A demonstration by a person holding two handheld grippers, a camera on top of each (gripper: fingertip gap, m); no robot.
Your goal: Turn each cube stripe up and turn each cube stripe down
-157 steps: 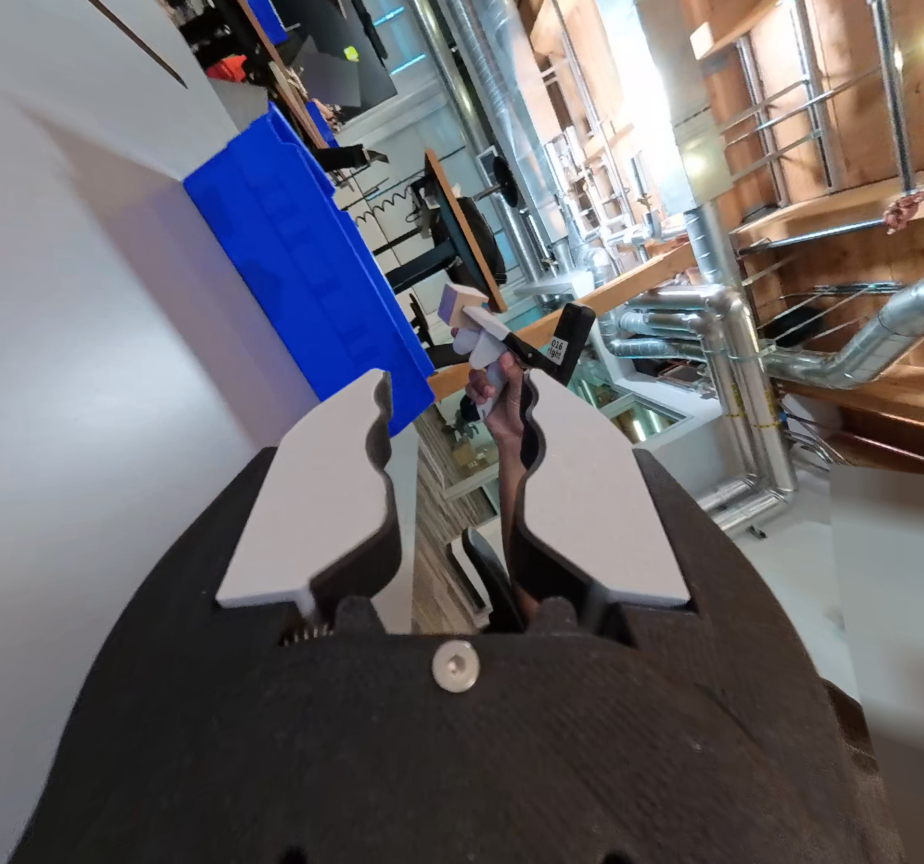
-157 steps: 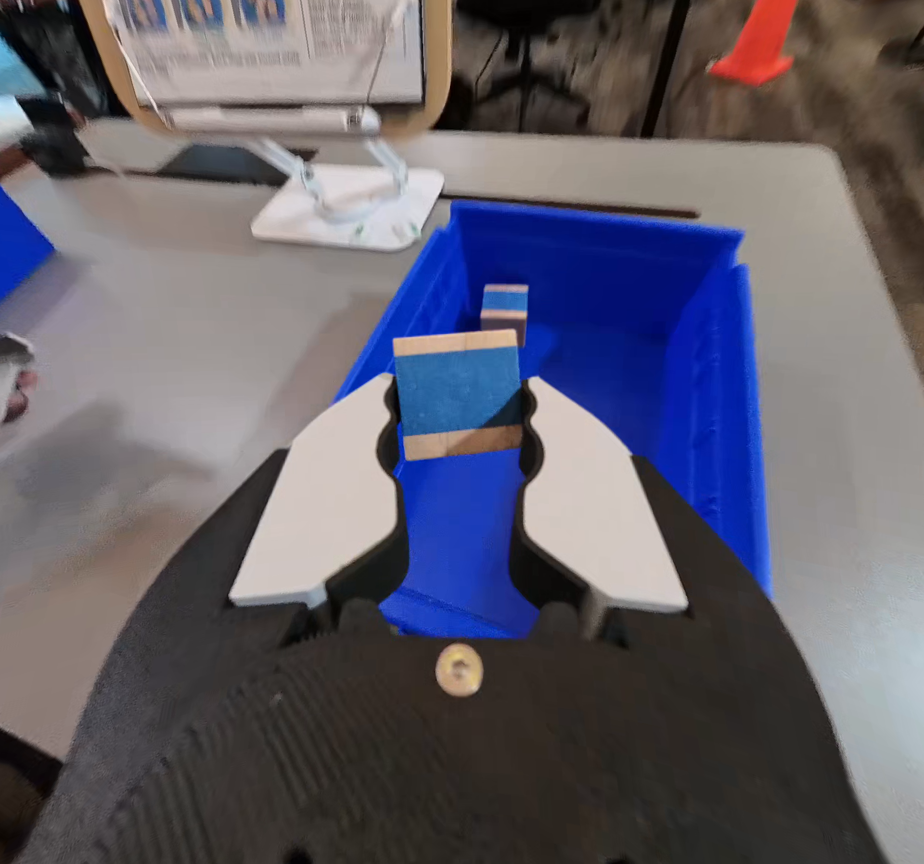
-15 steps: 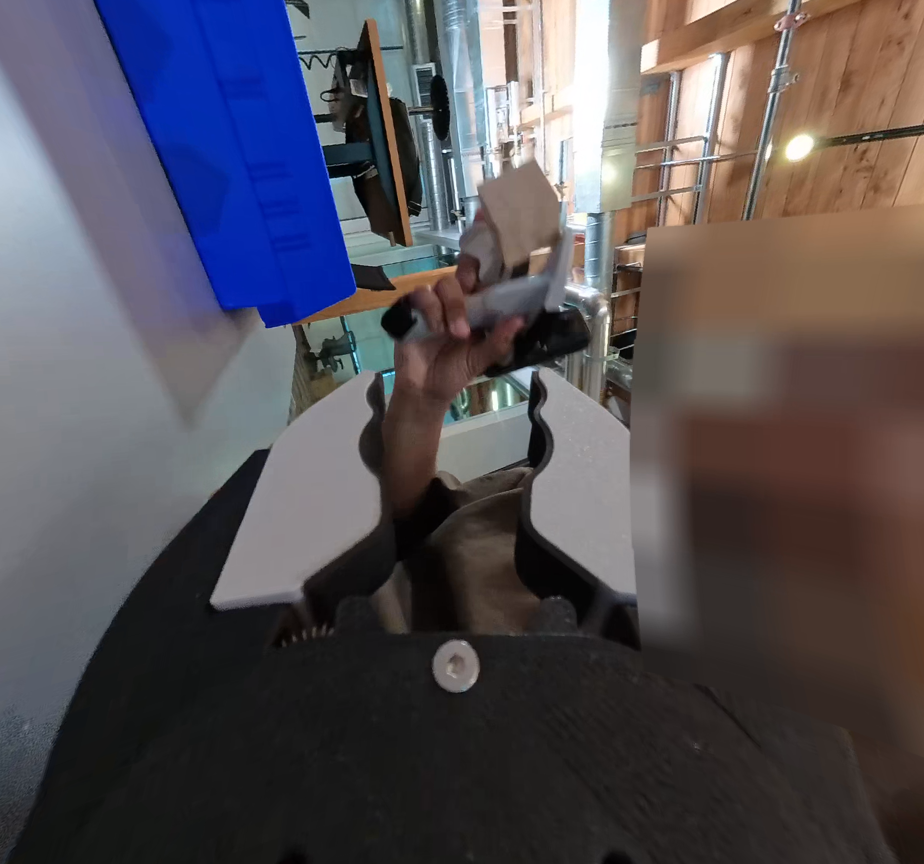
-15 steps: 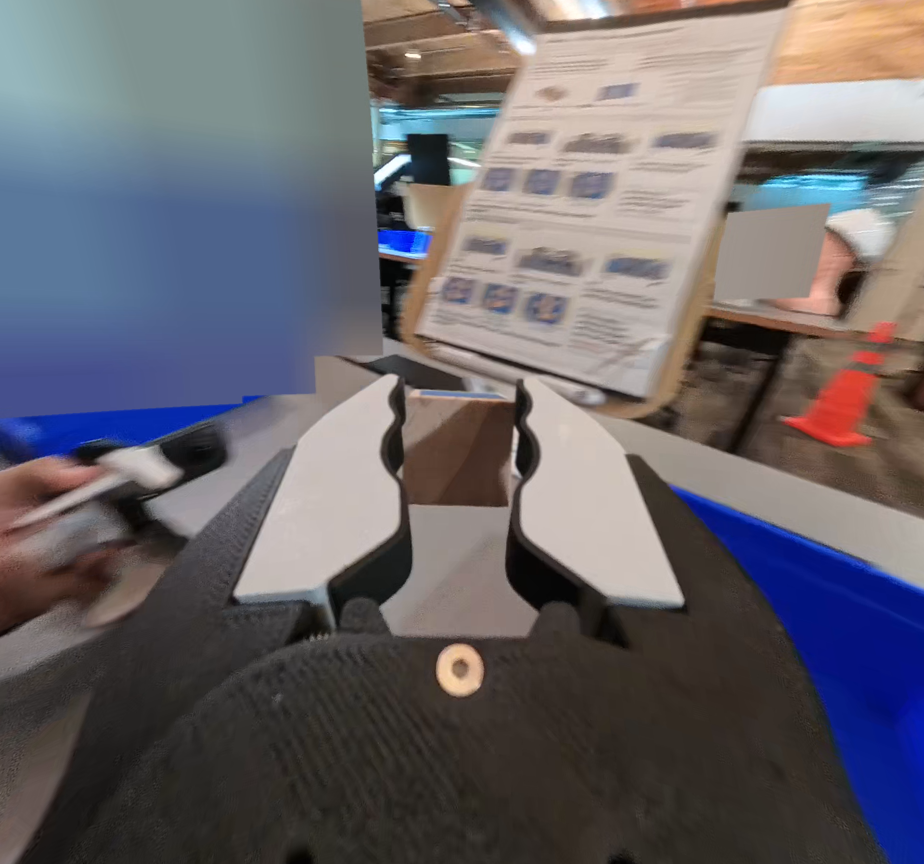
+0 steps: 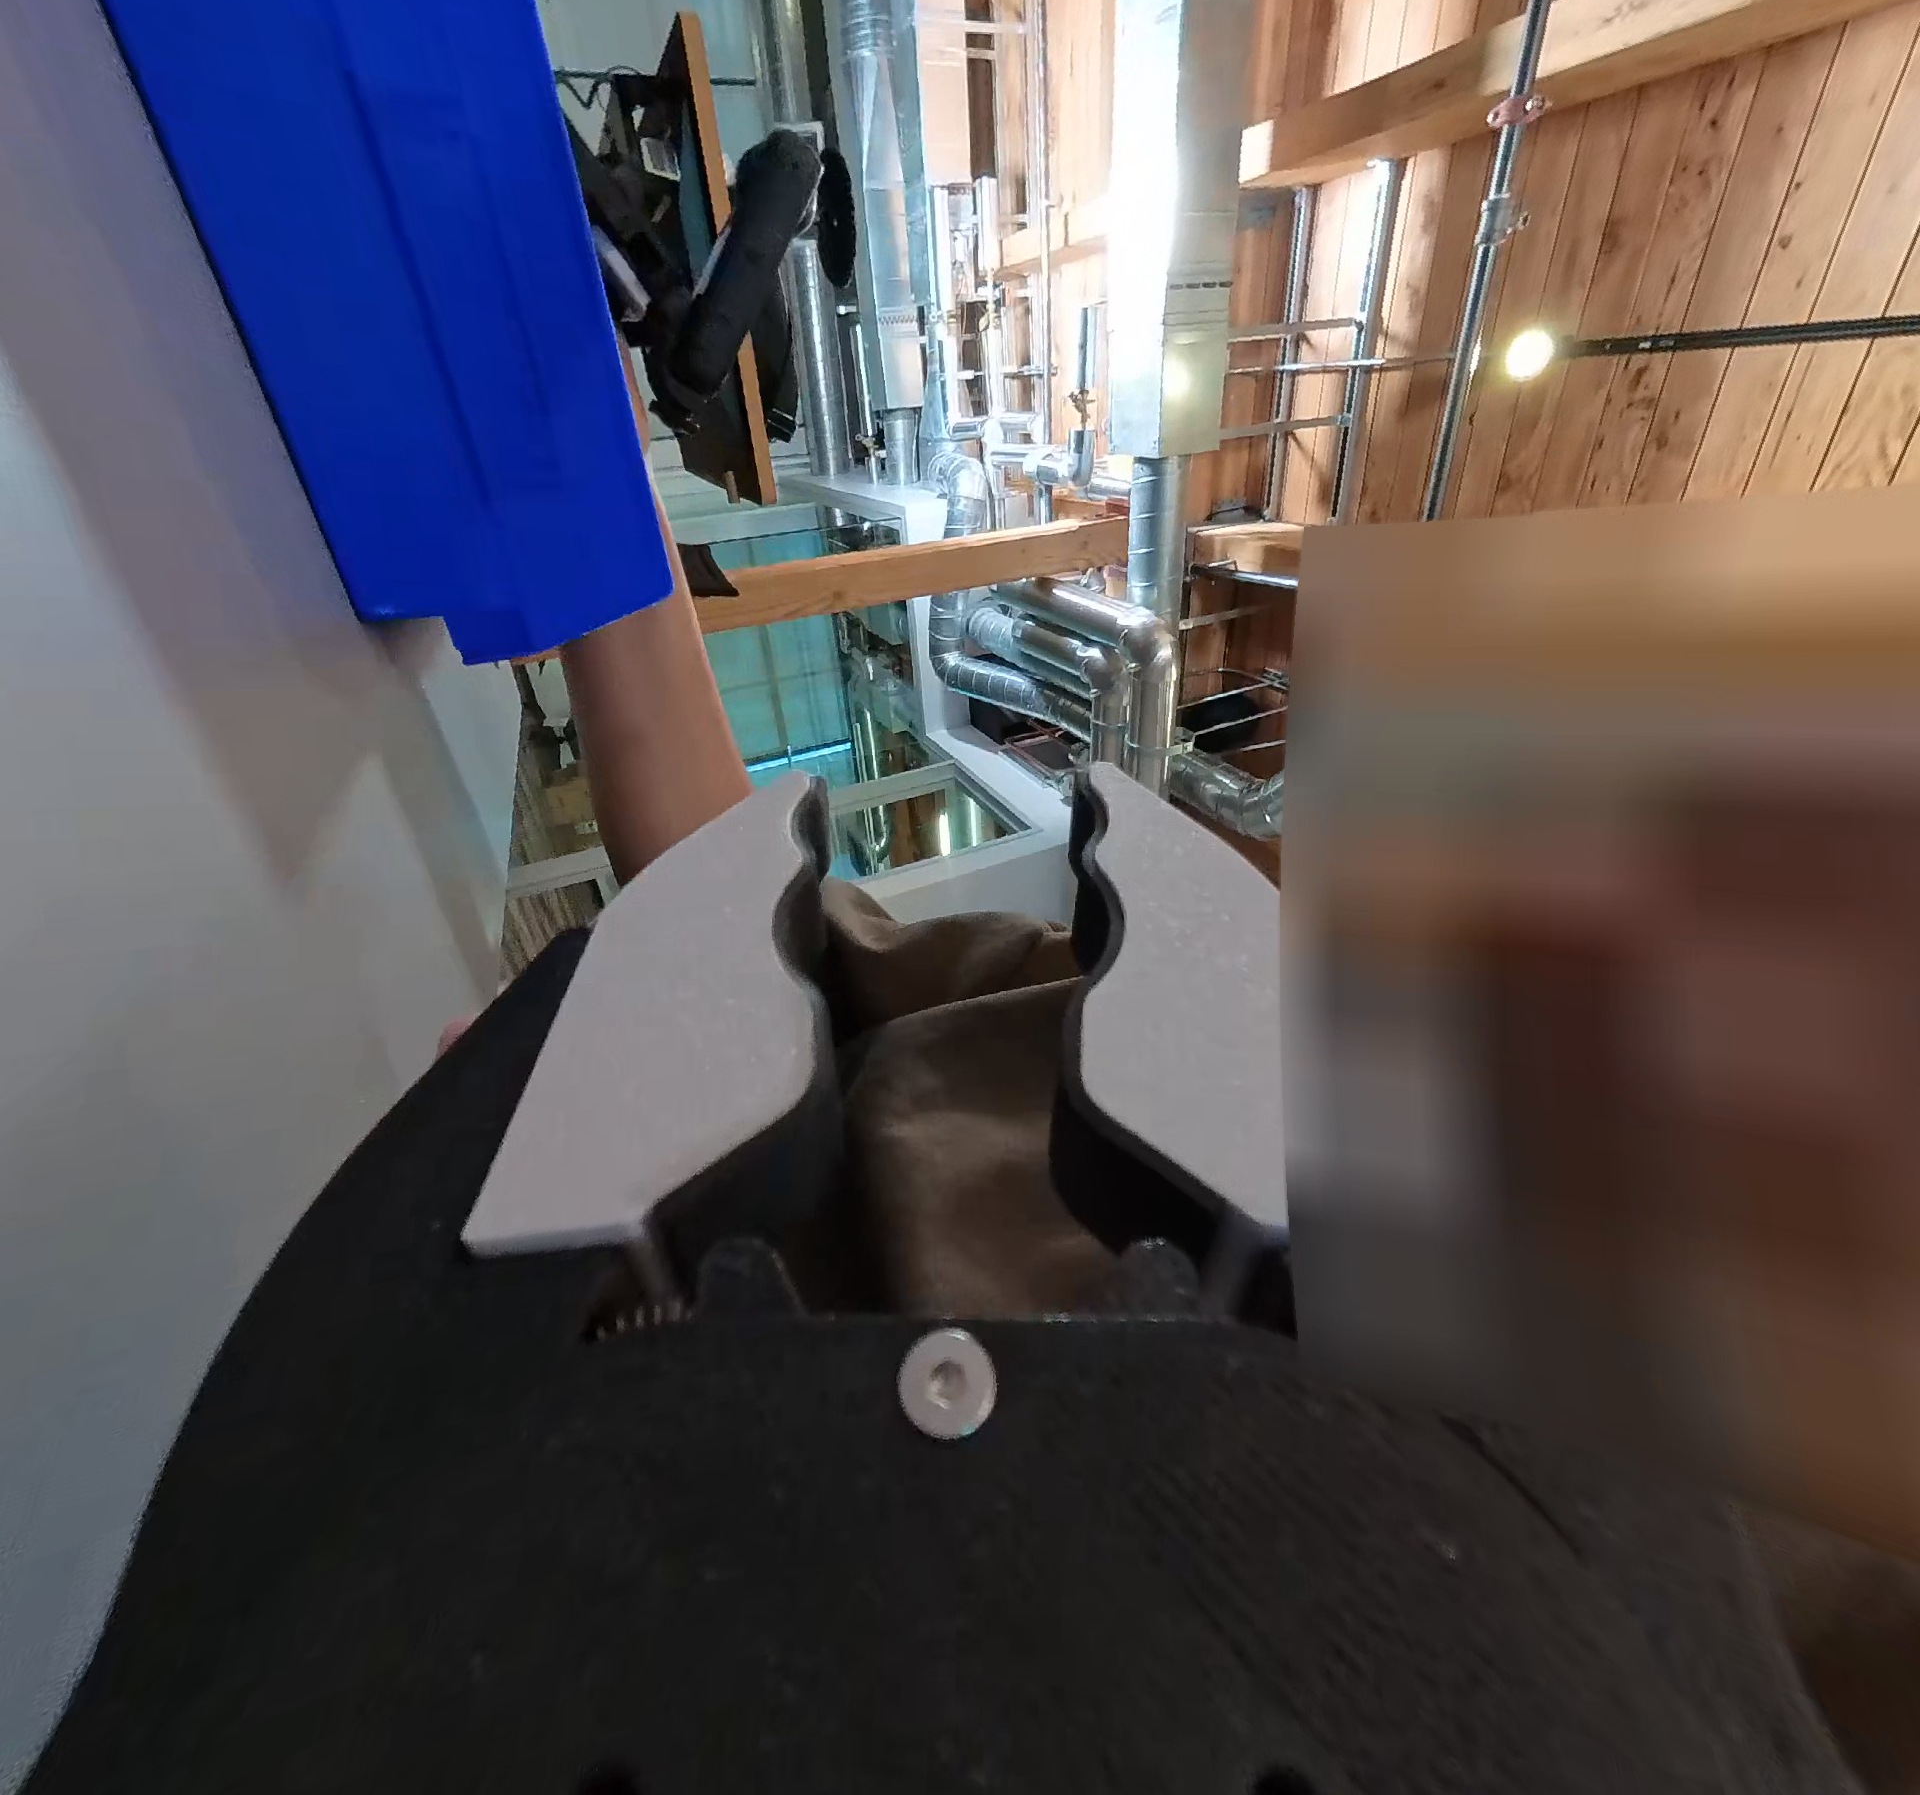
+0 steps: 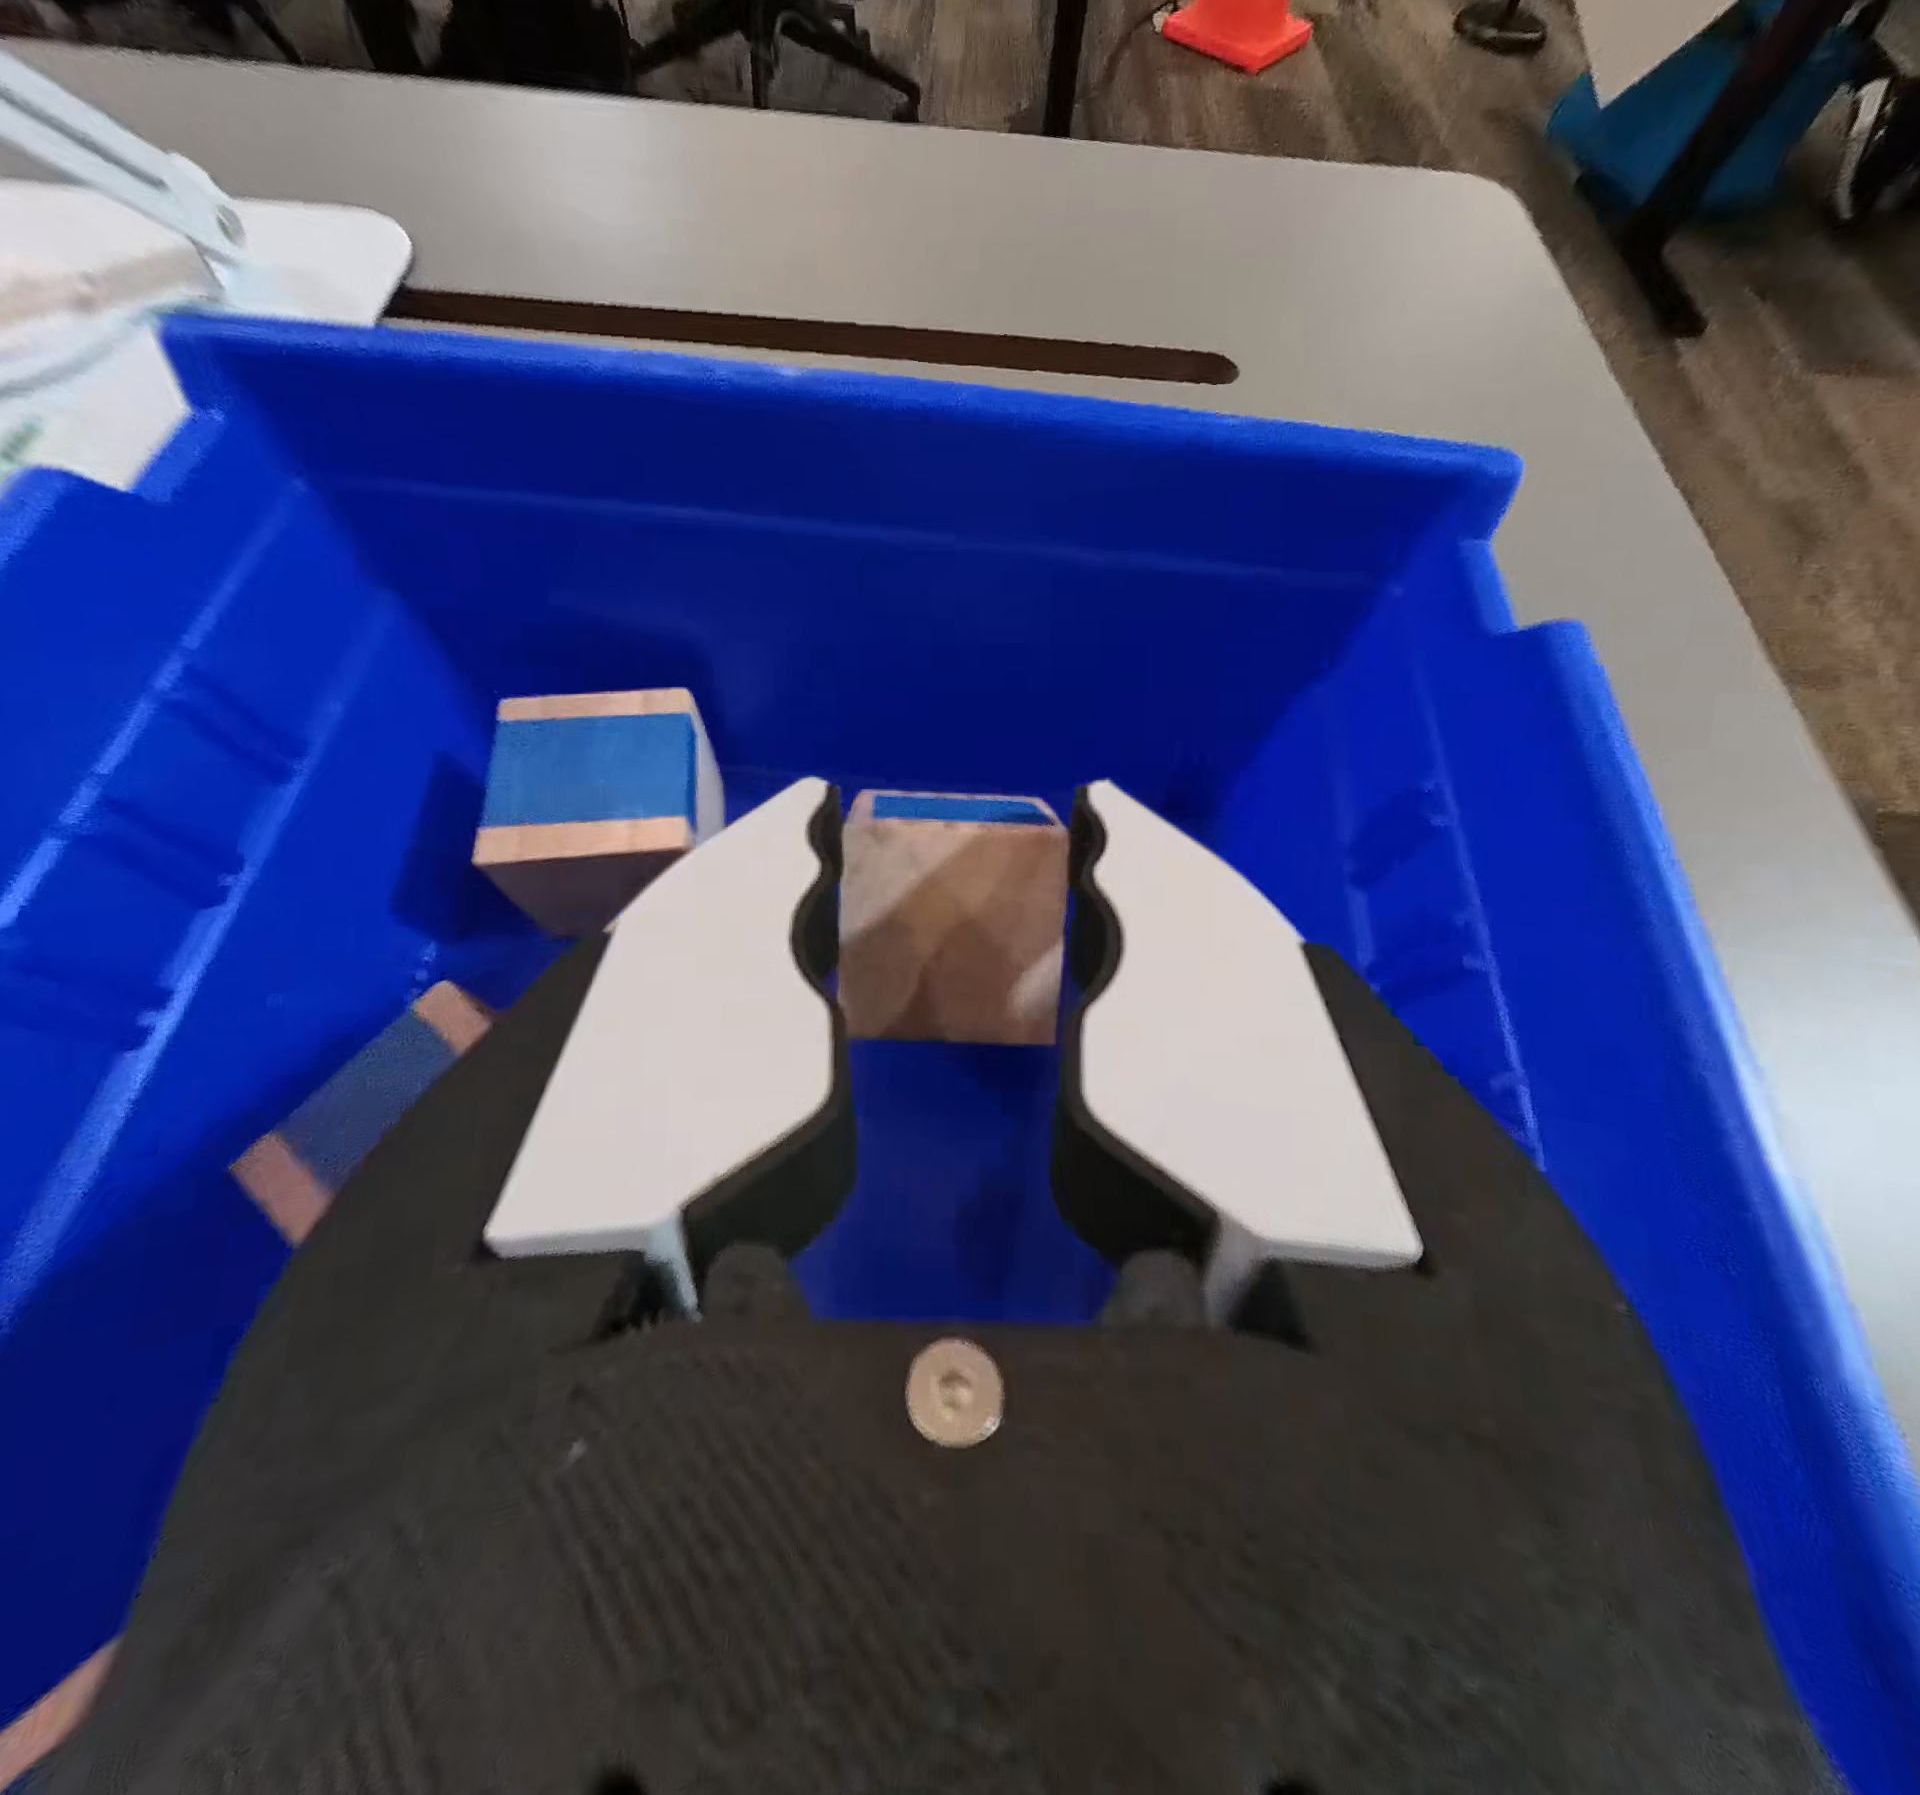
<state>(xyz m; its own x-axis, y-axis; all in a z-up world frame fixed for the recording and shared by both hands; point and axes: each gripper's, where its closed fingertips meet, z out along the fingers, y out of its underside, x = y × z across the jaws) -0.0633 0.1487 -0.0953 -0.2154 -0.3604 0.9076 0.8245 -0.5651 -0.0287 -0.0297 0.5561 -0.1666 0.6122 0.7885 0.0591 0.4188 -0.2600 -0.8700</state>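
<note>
Here the blue bin (image 6: 831, 540) on the grey table (image 6: 1039, 218) anchors everything, read from its left wall across. At the bin's lower left a cube (image 6: 364, 1111) lies tilted, its blue band slanting, half hidden by the gripper body. Farther in, near the bin's back left, a second cube (image 6: 592, 789) sits with its stripe facing up. Right of that, over the bin's middle, the right gripper (image 6: 951, 904) is clamped on a third cube (image 6: 951, 924), fingers pressing its plain wooden sides so the blue stripe shows on top; it is probably being set down stripe up. Whether it touches the bin floor I cannot tell. The left gripper (image 5: 948, 904) stands parted and empty, rolled sideways beside a blue bin, apparently waiting out of the way.
</note>
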